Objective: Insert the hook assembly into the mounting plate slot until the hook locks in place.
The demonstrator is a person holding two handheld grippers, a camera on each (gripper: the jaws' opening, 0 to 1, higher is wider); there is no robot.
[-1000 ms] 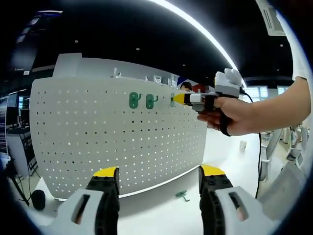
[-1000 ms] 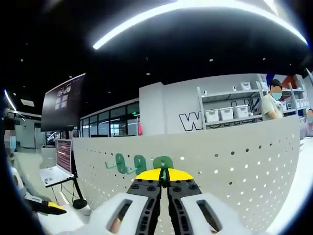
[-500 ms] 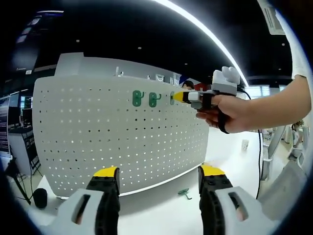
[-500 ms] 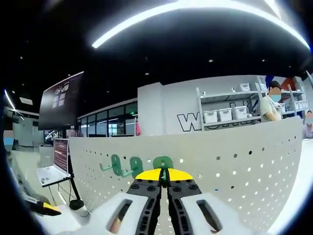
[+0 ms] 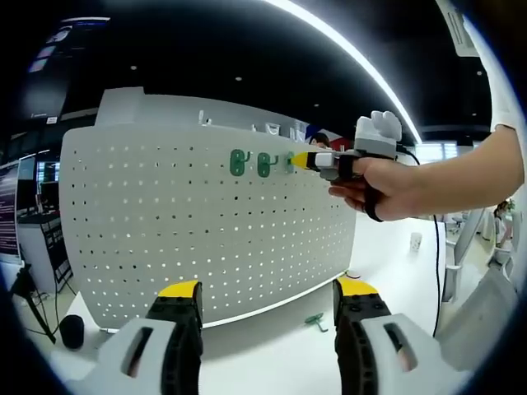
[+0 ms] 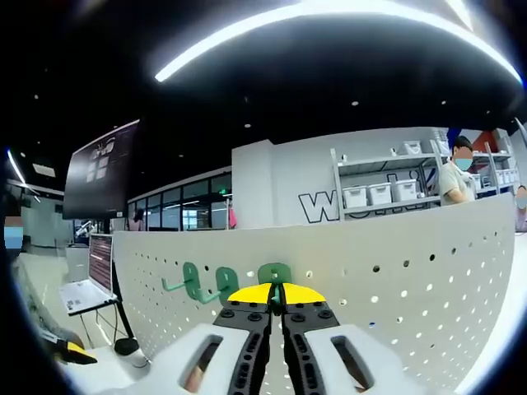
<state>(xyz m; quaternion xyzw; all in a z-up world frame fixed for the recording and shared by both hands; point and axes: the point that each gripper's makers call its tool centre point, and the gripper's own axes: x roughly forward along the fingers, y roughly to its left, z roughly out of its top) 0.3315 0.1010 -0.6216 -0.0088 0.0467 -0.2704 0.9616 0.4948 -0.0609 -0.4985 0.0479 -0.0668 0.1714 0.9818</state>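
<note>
Three green hooks sit in a row near the top edge of the white perforated mounting plate [image 5: 206, 230]: two already hanging [image 5: 239, 162] [image 5: 263, 164], and the third hook [image 6: 274, 272] pinched between my right gripper's [image 6: 276, 290] yellow-tipped jaws, which are pressed together on it right at the plate's surface. Seen from my left gripper view, the right gripper [image 5: 303, 160] meets the plate just beside the second hook, with my hand [image 5: 387, 185] wrapped around its body. Compared with a second ago, the row of hooks lies a little further right and the plate looms slightly larger, so my left hand has shifted; the right grip looks unchanged. My left gripper [image 5: 268, 290] hangs low with jaws spread wide, holding nothing. Another green hook [image 5: 314, 320] lies on the white table [image 5: 272, 354] near the plate's foot. Beyond the plate are shelves with bins [image 6: 375, 192] and a laptop [image 6: 95, 276].
</note>
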